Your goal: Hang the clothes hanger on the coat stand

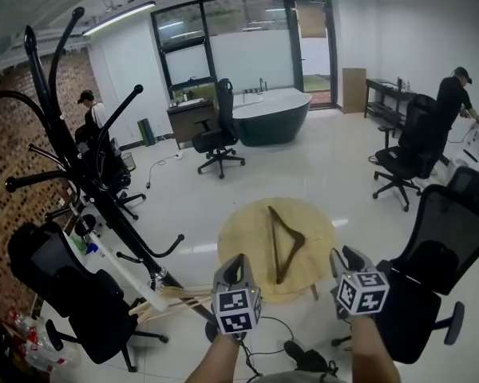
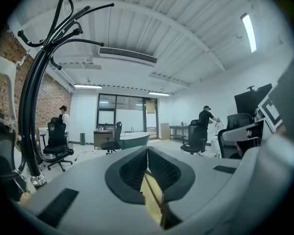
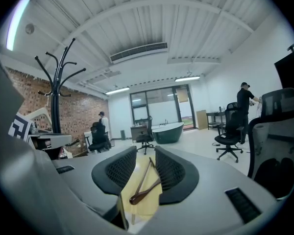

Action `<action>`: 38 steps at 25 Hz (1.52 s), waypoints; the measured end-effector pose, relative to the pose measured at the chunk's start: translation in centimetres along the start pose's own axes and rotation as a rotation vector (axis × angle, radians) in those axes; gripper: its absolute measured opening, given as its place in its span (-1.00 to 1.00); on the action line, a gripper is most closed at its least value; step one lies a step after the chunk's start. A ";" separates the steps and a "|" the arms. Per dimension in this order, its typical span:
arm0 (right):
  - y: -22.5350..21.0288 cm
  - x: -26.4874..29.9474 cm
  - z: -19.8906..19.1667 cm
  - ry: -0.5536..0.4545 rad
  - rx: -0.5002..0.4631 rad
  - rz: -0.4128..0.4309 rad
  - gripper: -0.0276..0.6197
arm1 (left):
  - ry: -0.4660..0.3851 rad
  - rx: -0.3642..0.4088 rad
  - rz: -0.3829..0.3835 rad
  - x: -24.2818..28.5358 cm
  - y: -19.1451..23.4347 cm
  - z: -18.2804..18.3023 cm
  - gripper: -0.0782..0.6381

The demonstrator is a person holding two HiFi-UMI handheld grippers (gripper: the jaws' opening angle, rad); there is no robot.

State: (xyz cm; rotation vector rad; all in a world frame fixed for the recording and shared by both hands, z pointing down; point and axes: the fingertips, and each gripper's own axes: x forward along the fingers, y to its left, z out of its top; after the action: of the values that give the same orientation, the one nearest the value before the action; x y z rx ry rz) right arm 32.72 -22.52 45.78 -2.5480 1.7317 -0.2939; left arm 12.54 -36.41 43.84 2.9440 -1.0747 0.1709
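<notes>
Head view: the clothes hanger (image 1: 283, 242) is lying flat on the round wooden table (image 1: 243, 250), at twelve o'clock from both grippers. The coat stand (image 1: 72, 158) is rising at ten o'clock.

Left gripper view: the left gripper (image 2: 147, 151) is hovering with its jaw tips pressed together, gripping nothing; the stand is standing at nine o'clock.

Right gripper view: the right gripper (image 3: 146, 153) is hovering partly open and empty, with the hanger showing through the gap, untouched.
</notes>
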 end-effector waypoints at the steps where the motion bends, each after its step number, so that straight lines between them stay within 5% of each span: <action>1: 0.1 1.5 -0.1 0.006 0.001 0.015 -0.53 | -0.003 -0.001 0.019 1.0 0.7 0.3 -0.73; 7: -0.8 14.4 -1.7 0.074 0.006 0.121 -0.47 | -0.018 0.014 0.129 10.0 3.9 2.6 -0.72; 21: -11.7 43.1 -12.0 0.430 -0.025 0.224 -0.38 | 0.092 0.084 0.218 36.3 -1.4 0.5 -0.72; 28: -8.9 49.6 -20.7 0.613 0.043 0.268 -0.36 | 0.177 0.073 0.262 40.0 1.1 -4.6 -0.72; 32: -11.4 55.3 -22.7 0.696 0.015 0.205 -0.36 | 0.215 0.080 0.286 45.2 2.1 -4.6 -0.72; 38: -10.4 58.0 -27.9 0.853 -0.010 0.171 -0.36 | 0.252 0.099 0.313 46.4 4.8 -6.4 -0.72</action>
State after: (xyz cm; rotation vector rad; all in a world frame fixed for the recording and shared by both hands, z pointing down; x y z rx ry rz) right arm 57.85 -70.44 82.16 -2.4027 2.1278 -1.5319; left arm 44.07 -69.63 54.83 2.7135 -1.5114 0.5941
